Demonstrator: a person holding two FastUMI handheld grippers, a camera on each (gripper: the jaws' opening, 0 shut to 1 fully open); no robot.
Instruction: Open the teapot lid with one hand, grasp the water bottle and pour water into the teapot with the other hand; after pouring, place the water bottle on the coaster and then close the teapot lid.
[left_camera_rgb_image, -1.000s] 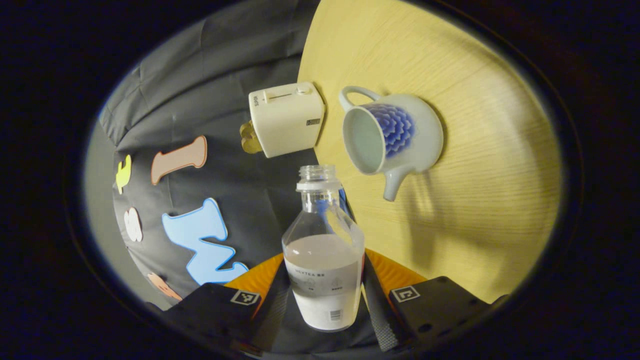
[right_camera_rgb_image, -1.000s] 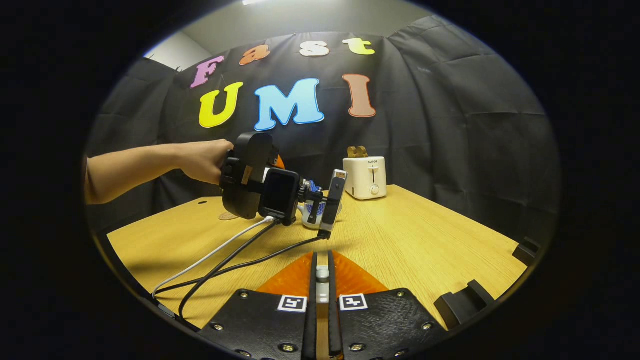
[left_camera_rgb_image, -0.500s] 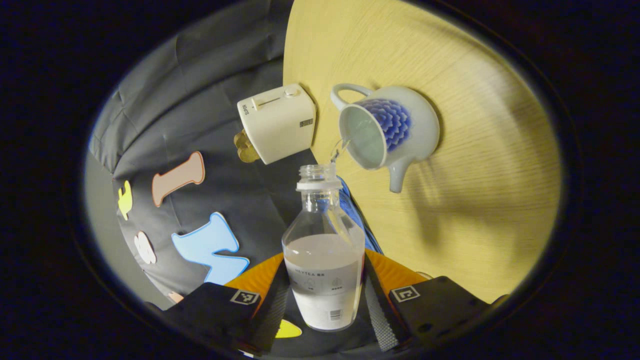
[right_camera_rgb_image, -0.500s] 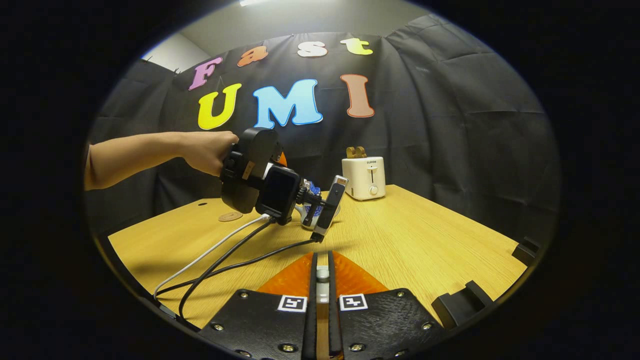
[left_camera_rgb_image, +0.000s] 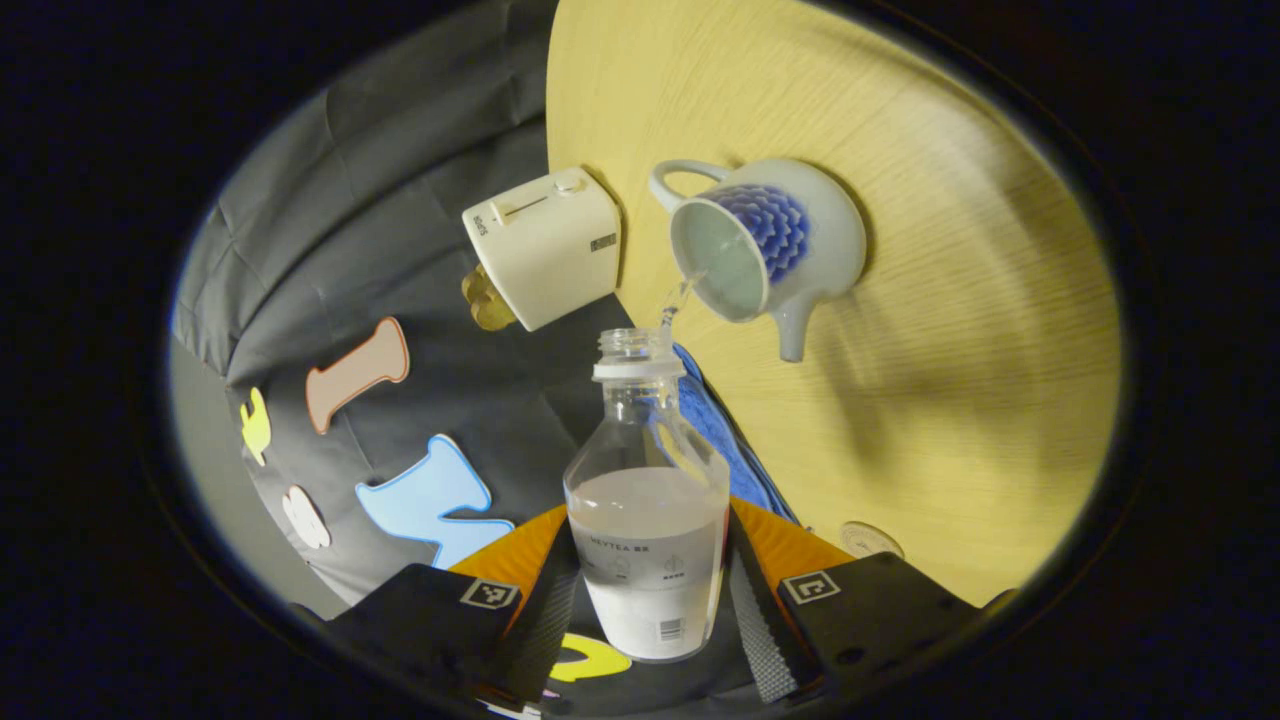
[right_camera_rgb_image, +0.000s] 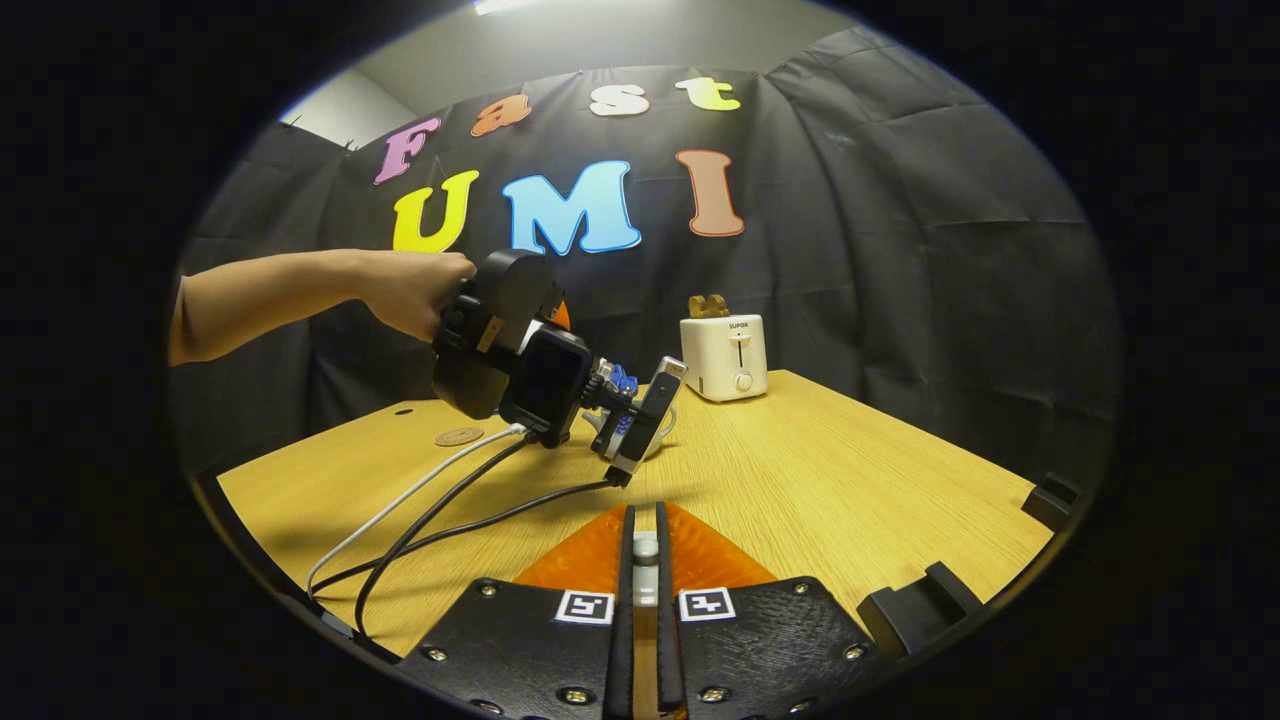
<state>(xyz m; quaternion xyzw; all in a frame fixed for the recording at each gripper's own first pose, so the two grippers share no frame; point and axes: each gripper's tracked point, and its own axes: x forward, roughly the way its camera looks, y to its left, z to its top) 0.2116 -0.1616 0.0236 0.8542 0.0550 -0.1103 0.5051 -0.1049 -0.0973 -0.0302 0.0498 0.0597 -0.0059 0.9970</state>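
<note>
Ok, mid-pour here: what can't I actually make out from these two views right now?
- Water level in the teapot, left gripper view: its opening faces the camera, the depth is unreadable.
- Teapot in the right gripper view: hidden behind the left gripper.
- What the right gripper pinches: only a small pale piece shows between its fingers.
- Coaster, left gripper view: partly cut off by the finger.

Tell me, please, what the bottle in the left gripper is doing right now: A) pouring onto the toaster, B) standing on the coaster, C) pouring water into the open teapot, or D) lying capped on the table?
C: a thin stream runs from the bottle mouth into the lidless teapot.
</note>
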